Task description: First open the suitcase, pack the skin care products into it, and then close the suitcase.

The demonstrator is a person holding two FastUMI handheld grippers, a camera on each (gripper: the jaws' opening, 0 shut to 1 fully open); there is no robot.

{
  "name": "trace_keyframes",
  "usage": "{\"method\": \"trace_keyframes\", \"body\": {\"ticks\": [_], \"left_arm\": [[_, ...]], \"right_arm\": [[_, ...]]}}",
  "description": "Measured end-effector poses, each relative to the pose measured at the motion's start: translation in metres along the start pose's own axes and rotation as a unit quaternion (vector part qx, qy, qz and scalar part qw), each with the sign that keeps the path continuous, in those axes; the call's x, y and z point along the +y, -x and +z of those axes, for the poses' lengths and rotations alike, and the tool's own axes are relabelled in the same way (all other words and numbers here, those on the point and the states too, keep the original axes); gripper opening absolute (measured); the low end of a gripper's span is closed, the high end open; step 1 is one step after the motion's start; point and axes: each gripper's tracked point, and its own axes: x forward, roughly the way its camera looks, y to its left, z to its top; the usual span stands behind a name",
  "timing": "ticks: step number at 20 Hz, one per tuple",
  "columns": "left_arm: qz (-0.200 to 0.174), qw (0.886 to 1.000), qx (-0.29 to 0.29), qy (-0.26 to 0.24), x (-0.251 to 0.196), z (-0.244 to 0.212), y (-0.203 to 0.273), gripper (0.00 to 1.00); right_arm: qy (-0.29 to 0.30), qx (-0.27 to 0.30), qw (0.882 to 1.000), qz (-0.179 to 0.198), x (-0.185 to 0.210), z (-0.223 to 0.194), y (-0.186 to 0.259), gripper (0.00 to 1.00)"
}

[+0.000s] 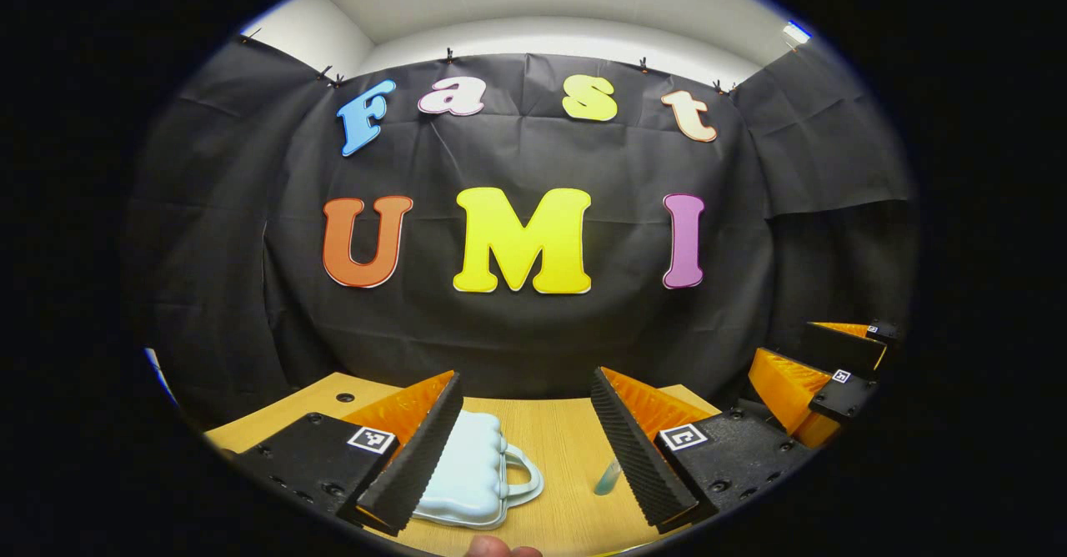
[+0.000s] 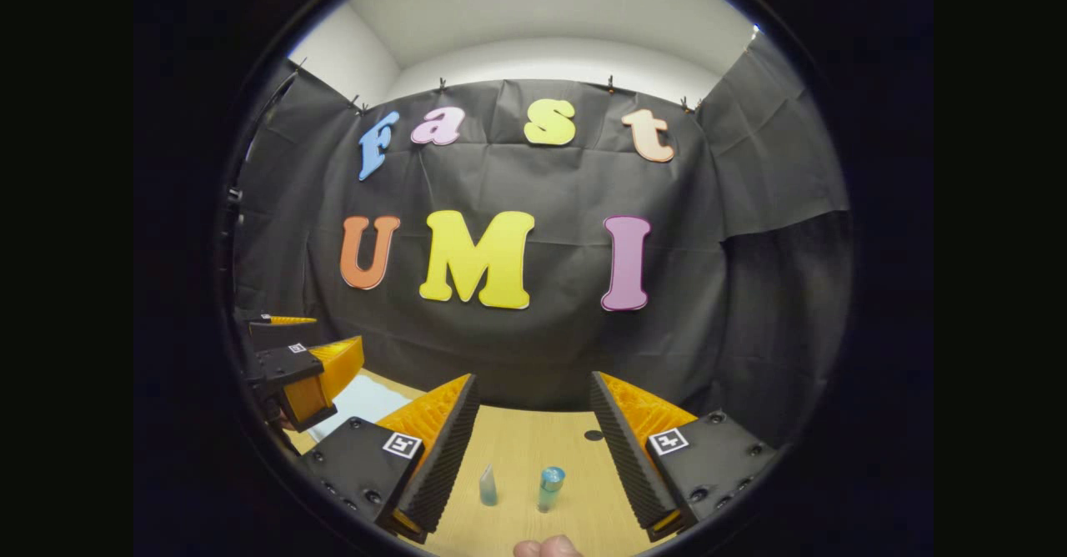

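1. Suitcase (image 1: 471, 469): small, pale blue, ribbed shell with a loop handle. Lies flat on the wooden table (image 1: 558, 440), lid down, handle toward the middle of the table. Judged shut; opening not yet begun.
2. Skin care products: two items standing on the table in the right gripper view, a small clear pointed tube (image 2: 488, 486) and, just beside it, a bottle with a blue cap (image 2: 550, 489). Both upright and outside the suitcase. In the left gripper view one of them shows as a greenish sliver beside the inner finger; which one, cannot tell.
3. Left gripper (image 1: 525, 449): fingers wide apart, holding nothing, raised above the table with the suitcase below and partly behind its left finger. No contact visible.
4. Right gripper (image 2: 533, 457): fingers wide apart, holding nothing. The two products stand in the gap between the fingers, farther off, untouched.
5. Progress, as a judgement: none of the three steps is done. Remaining: open the suitcase, pack both products, close the lid.
6. Surroundings: black cloth wall (image 1: 533, 332) behind the table; a fingertip (image 2: 546, 548) at the bottom edge.
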Motion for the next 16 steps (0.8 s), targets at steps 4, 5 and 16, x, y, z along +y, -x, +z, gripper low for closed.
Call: {"method": "trace_keyframes", "body": {"ticks": [4,5,16], "left_arm": [[-0.010,1.000,0.004,-0.017,-0.004,-0.006,-0.002,0.99],[-0.014,1.000,0.006,-0.025,-0.004,-0.009,-0.004,0.99],[-0.123,0.960,0.108,-0.228,-0.022,-0.106,-0.028,0.99]], "right_arm": [[0.001,0.005,1.000,-0.006,-0.011,-0.004,0.001,0.80],[0.002,0.005,1.000,-0.009,-0.015,-0.005,0.000,0.80],[0.015,0.026,0.998,-0.060,-0.085,-0.026,0.004,0.80]]}}
